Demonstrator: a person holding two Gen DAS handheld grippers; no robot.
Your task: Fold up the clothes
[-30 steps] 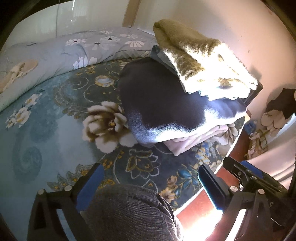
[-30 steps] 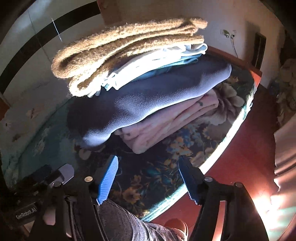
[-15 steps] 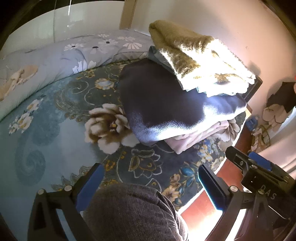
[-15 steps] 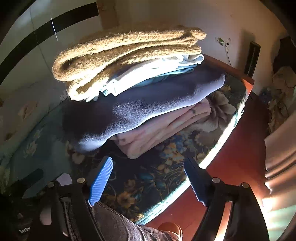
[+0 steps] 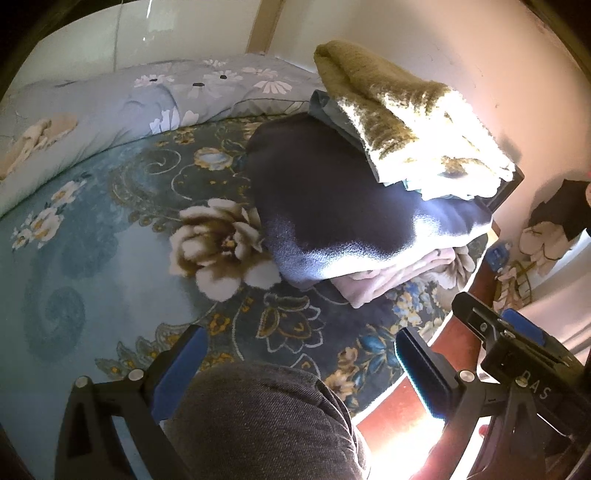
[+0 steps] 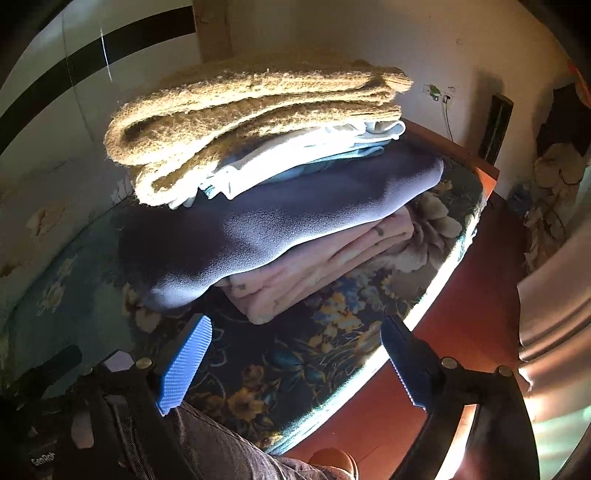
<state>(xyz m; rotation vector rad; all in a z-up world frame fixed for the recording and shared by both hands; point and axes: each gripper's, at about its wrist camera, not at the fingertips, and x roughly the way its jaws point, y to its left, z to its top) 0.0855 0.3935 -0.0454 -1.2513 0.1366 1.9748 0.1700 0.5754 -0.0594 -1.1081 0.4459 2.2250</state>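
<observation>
A dark teal bedspread with big cream flowers and gold scrolls [image 5: 122,236] covers the bed; it also shows in the right wrist view [image 6: 295,373]. At its far side lies a long pale blue pillow with white daisy print [image 5: 122,107], against a white wall panel [image 5: 177,33]. A knee in dark grey denim [image 5: 266,421] is at the bottom edge, over the bedspread. Beside the bed there is a red-brown wooden floor [image 6: 469,306], bright with sunlight. On the cream wall is a white power socket with a thin cable [image 6: 437,94], and near it stands a narrow black upright panel [image 6: 495,125]. A white wall with a black stripe [image 6: 74,70] is at the left.
</observation>
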